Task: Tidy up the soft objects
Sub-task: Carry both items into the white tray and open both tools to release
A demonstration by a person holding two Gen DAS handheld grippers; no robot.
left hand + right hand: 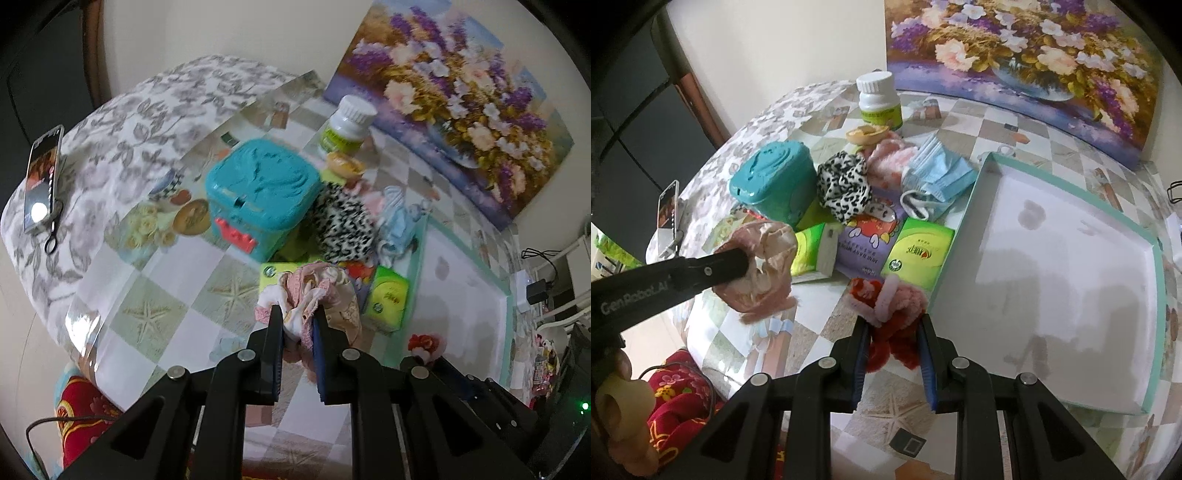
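Over at the left edge of the surface (798,339), a phone (41,181) lay on the grey floral cloth. Moving in, your left gripper (298,311) had its jaws clamped on a pink satin scrunchie (317,291), held up off the surface above a green tissue pack (388,297). The right wrist view showed the same scrunchie (764,254) bunched at that gripper's tip, in front of the teal lidded box (774,181).

Next came the pile in the middle: a leopard-print scrunchie (844,184) just beside the teal box, a fluffy pink one (890,158) behind it, and blue face masks (938,173) touching the far left corner of the tray (1160,295). A white bottle (877,99) stood behind them, near the flower painting (1015,55). A purple tissue pack (864,243) lay in front of the pile between two green packs.

Then your right gripper (894,317): jaws closed on a red and pink fuzzy scrunchie (890,306), which hung just beside the near left edge of the white, teal-rimmed tray. The tray filled the right side of the surface.
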